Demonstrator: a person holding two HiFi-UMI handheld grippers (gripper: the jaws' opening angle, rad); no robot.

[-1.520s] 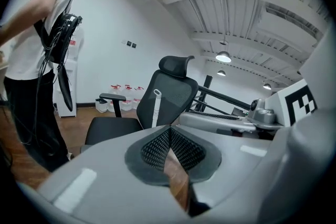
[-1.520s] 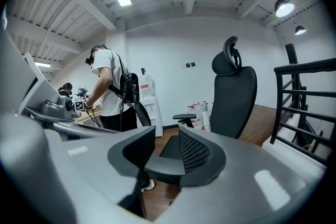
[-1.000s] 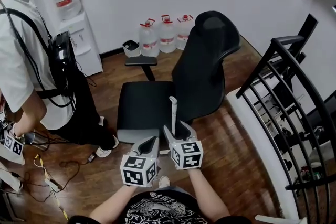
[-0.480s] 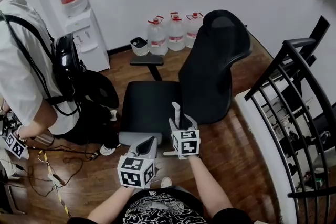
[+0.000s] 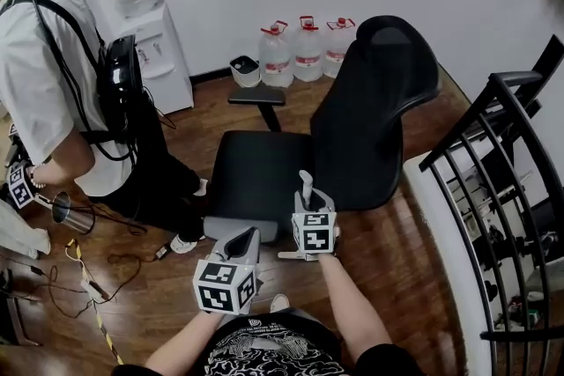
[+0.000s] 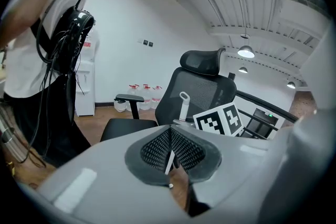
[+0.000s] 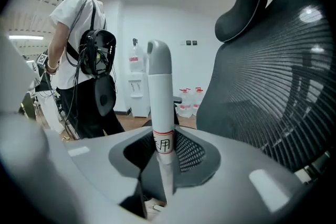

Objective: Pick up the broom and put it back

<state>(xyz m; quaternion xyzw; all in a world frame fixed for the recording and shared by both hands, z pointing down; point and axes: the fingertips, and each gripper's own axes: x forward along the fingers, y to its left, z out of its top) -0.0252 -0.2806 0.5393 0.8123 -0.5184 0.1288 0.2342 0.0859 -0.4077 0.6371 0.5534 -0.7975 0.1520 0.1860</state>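
Head view: the right gripper (image 5: 307, 200) is in front of the office chair (image 5: 374, 110). The broom handle (image 5: 306, 183) rises at its 12 o'clock, and the left gripper (image 5: 245, 239) sits at its 8 o'clock.

Left gripper view: the left gripper (image 6: 169, 147) is clenched, pads together, empty.

Right gripper view: the right gripper (image 7: 160, 153) has just been closing and clamps the upright broom handle (image 7: 159, 89).

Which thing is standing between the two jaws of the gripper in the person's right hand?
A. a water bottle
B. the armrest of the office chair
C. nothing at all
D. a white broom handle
D: the white broom handle stands upright between the jaws of the right gripper, which have just been closing onto it.
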